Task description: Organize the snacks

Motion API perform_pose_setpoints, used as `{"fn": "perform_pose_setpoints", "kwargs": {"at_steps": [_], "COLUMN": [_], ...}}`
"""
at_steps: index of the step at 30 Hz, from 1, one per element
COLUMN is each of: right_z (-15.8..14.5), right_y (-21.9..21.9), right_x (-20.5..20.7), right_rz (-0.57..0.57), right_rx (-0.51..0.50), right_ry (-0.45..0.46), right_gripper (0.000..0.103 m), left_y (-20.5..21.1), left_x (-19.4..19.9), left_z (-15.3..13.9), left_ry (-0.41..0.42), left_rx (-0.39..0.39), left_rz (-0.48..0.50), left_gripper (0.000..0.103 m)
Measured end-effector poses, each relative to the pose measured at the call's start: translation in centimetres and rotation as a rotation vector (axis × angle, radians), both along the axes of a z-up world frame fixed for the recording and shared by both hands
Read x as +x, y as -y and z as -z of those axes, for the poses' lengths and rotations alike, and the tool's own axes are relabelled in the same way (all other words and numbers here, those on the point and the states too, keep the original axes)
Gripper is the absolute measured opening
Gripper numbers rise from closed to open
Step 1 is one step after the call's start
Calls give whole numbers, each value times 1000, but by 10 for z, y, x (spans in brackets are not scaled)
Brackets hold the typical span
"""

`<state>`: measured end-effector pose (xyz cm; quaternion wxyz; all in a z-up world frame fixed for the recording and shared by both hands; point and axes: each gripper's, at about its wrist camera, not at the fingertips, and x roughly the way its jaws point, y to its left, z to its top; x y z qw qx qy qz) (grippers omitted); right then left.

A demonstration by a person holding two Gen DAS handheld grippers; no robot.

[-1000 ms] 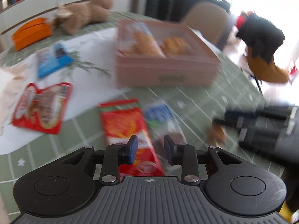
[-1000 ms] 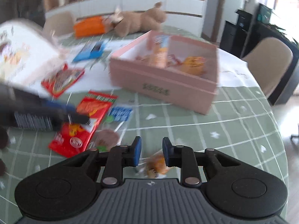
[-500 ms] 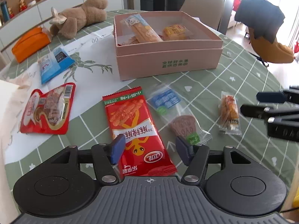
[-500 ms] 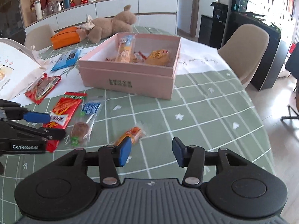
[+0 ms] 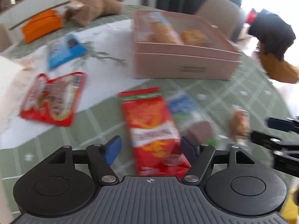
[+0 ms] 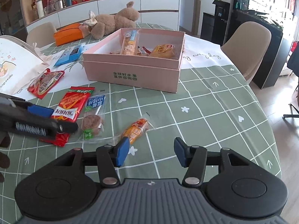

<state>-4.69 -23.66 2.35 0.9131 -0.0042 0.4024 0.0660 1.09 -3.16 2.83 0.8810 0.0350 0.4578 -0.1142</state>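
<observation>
Snacks lie loose across the green checked tablecloth [image 6: 205, 108], and I read them from my left to my right: a blue packet [image 6: 70, 55] far left near the white paper, a flat red pouch [image 6: 45, 82] nearer me, then the long red packet [image 5: 153, 127] that sits between my left gripper [image 5: 150, 149] fingers, whose jaws stand wide apart with nothing held. The left wrist view is blurred, so I cannot tell whether my pads touch the packet or hang just above it. Just beside it on the right lies a clear-wrapped round biscuit [image 6: 92, 123], and next an orange wrapped snack [image 6: 135, 129], which lies just ahead of the left finger of my right gripper [image 6: 151, 154]. That one is spread open too, holding nothing, and the snack is off to the left of its gap, not centred. Beyond them all stands the pink box [image 6: 134, 74], already holding a few snacks. I judge the step in hand to be lining up two pickups, one per side. Next I need to come down over each wrapper, shift my right side leftward, then pinch the thin slippery film firmly before carrying it to the box.
</observation>
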Motion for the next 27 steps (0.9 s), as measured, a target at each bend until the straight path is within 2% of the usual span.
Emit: {"fn": "perform_pose_setpoints", "kwargs": {"at_steps": [4,6,8,11,12,13,15,21,25,27], "right_z": [0,0,-3,-13,-15,-18,-21,-9,-5,-9], "right_y": [-3,-5,-6,-11,-14,-19,-30,-57,-67,-63], "right_x": [-4,-5,-6,-3,-1,2,8,26,32,29], "right_rz": [-17,-28,-42,-76,-85,-98,-131,-234,-213,-201], "right_rx": [-5,2,24,75,84,85,67,58,-12,-23], "right_ry": [4,5,11,26,30,36,46,-5,5,23], "right_gripper": [53,53,54,60,60,60,60,58,58,58], "left_y": [-12,-16,-16,-9,-9,-11,-19,-41,-39,-33], "left_x": [11,17,22,24,23,20,14,2,2,1], "left_z": [0,0,0,-1,-2,-3,-6,-7,-7,-13], "left_ry": [-5,2,6,-10,-22,-32,-53,-84,-85,-53], "left_rx": [-19,-37,-56,-43,-58,-72,-90,-103,-101,-73], "left_rz": [-37,-41,-23,31,48,60,54,14,8,-1], "left_gripper": [81,78,78,77,68,45,39,38,38,38]}}
